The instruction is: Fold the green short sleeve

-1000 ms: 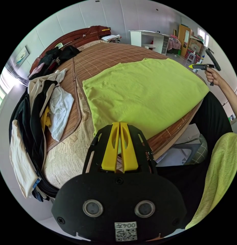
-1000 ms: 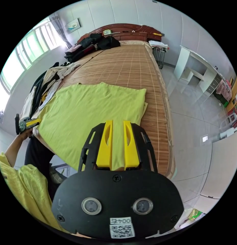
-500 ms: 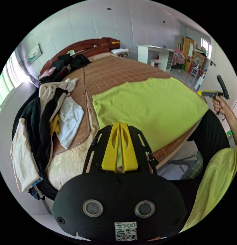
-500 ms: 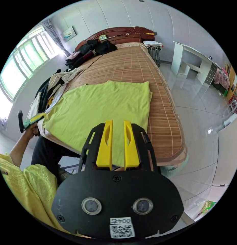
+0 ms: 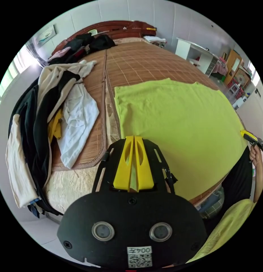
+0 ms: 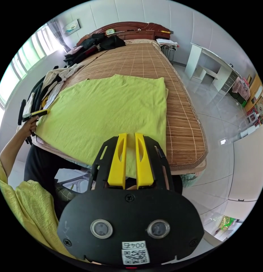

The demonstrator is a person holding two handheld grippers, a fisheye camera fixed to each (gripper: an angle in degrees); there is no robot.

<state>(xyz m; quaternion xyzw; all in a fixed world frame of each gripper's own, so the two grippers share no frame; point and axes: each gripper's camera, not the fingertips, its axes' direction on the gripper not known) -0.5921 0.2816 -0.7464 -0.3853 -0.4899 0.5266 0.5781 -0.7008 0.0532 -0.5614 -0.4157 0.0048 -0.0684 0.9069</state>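
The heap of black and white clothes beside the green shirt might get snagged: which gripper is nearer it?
Left. The left gripper is at the shirt edge beside the heap; the right gripper is at the opposite edge.

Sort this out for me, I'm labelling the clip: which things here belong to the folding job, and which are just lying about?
Part of the job:
green short sleeve
left gripper
right gripper
bamboo mat it lies on

Lying about:
heap of light and black clothes
dark clothes by the headboard
white desk
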